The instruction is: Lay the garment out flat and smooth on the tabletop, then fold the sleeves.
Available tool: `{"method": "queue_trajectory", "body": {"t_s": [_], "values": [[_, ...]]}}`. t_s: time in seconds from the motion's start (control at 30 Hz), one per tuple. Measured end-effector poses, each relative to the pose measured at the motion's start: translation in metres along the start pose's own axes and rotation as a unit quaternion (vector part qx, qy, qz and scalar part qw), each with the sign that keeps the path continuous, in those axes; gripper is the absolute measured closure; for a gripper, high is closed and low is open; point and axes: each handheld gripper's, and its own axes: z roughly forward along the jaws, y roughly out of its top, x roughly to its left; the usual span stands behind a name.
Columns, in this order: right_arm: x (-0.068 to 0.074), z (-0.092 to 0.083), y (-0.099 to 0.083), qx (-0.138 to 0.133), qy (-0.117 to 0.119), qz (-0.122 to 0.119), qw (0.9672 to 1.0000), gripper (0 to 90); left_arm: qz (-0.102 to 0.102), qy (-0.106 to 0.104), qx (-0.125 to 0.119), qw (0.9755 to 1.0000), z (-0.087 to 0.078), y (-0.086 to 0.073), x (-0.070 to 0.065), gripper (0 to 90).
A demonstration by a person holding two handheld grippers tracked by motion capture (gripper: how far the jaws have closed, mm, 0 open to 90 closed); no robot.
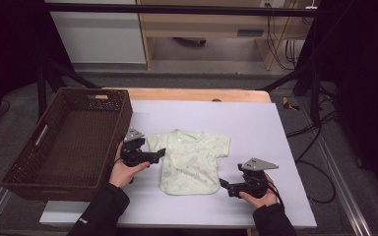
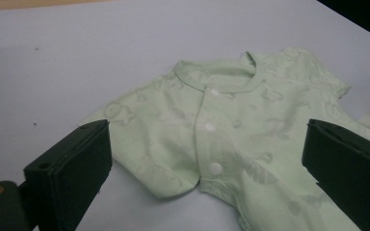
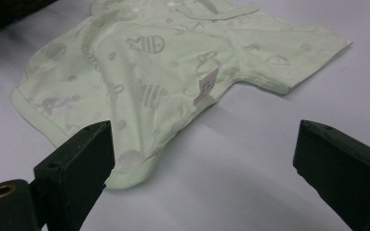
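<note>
- Black jaws of the left gripper (image 2: 207, 168) stand wide apart, released, straddling the near sleeve of the pale green baby shirt (image 1: 191, 160), pads off the cloth.
- Right gripper (image 3: 207, 168) is likewise released, by the hem corner.
- Shirt lies flat on the white table cover (image 1: 256, 123), right of the wicker basket (image 1: 69, 142).
- Risk: thin fabric may slip or bunch if a pad catches one layer only.
- Hard to read: the side label (image 3: 206, 86); the basket's inside is dim.
</note>
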Motion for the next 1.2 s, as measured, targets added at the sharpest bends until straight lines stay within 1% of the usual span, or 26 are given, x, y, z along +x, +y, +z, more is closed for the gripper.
{"method": "queue_trajectory", "body": {"t_s": [0.1,0.17,0.27,0.47,0.6,0.7,0.73,0.77,0.83,0.9,1.0,1.07,1.17,1.2], "values": [[0.0,0.0,0.0,-0.001,-0.001,0.0,1.0,7.8,-0.007,0.003,-0.006,1.0,0.0,0.006,0.003,3.0],[0.0,0.0,0.0,-0.001,-0.001,0.0,1.0,7.6,-0.013,-0.001,-0.011,0.9998,0.0,0.009,0.005,3.0],[0.0,0.0,0.0,-0.002,-0.002,0.001,1.0,7.3,-0.01,0.005,-0.011,0.9999,0.003,0.013,0.007,3.0],[0.0,-0.001,0.001,-0.006,-0.002,0.002,1.0,7.2,-0.021,0.02,-0.011,0.9995,0.009,0.016,0.015,3.1],[0.0,-0.001,0.0,-0.004,-0.002,0.001,1.0,7.1,-0.023,0.026,-0.008,0.9994,0.014,0.016,0.019,3.0],[0.0,-0.001,0.0,-0.003,-0.003,0.001,1.0,7.0,-0.027,0.036,-0.004,0.999,0.019,0.015,0.023,3.1],[0.0,-0.001,0.0,-0.002,-0.004,0.001,1.0,6.9,-0.031,0.041,-0.003,0.9986,0.021,0.014,0.025,3.1],[0.0,0.0,0.0,-0.002,-0.004,0.001,1.0,6.9,-0.031,0.045,-0.002,0.9985,0.023,0.013,0.026,3.1],[0.0,0.0,0.0,-0.002,-0.004,0.001,1.0,6.9,-0.032,0.047,-0.001,0.9984,0.025,0.013,0.028,3.6],[0.0,0.0,0.0,-0.002,-0.005,0.001,1.0,6.9,-0.029,0.054,0.0,0.9981,0.027,0.012,0.028,5.2],[0.0,-0.001,0.0,-0.001,-0.004,0.0,1.0,6.8,-0.03,0.063,0.008,0.9975,0.031,0.01,0.031,7.2],[0.0,-0.001,0.0,-0.001,-0.004,0.0,1.0,6.7,-0.031,0.074,0.012,0.9967,0.034,0.009,0.033,9.6],[0.0,-0.001,0.0,-0.001,-0.004,0.0,1.0,6.6,-0.027,0.085,0.021,0.9958,0.037,0.007,0.037,13.4],[0.0,-0.001,0.0,-0.001,-0.005,-0.002,1.0,6.5,-0.029,0.087,0.023,0.9955,0.039,0.006,0.038,15.0]]}}
